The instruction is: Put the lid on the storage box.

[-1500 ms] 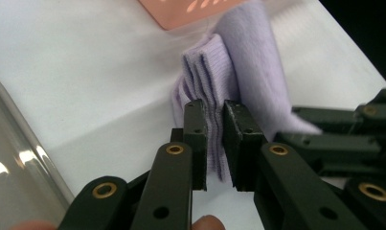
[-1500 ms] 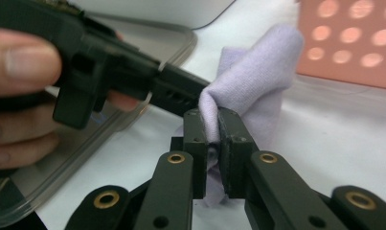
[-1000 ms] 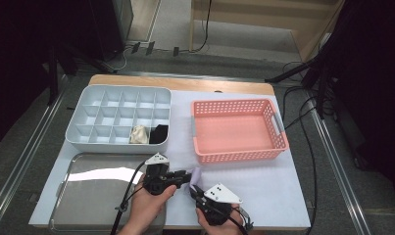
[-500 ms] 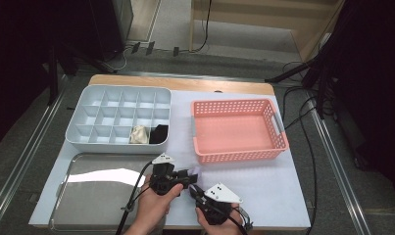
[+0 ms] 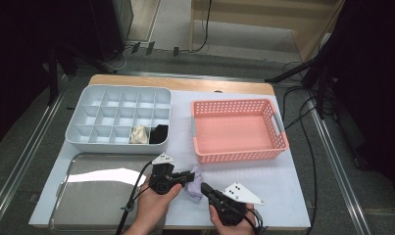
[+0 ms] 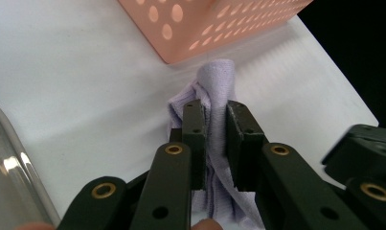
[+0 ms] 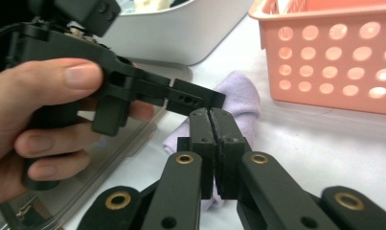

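A small lavender cloth (image 5: pixel 195 181) lies bunched on the white table in front of the pink basket. My left gripper (image 5: pixel 189 176) comes at it from the left; its jaws have just been closing and now press a fold of the cloth (image 6: pixel 218 76) between the pads (image 6: pixel 194 129). My right gripper (image 5: pixel 205 189) reaches in from the lower right with its jaws pressed together. In the right gripper view its tips (image 7: pixel 210 120) sit against the cloth (image 7: pixel 239 93), right under the left gripper (image 7: pixel 195 99). Whether a fold is pinched there is hidden.
The pink perforated basket (image 5: pixel 236 152) stands just behind the cloth. A pale compartment box (image 5: pixel 117 145) at the back left holds a cream item (image 5: pixel 138 134) and a black item (image 5: pixel 159 133). A metal tray (image 5: pixel 87 196) lies at the front left, beside my left hand.
The left gripper has shifted slightly and the cloth now stands bunched at its tips. The right gripper has edged up towards the cloth.
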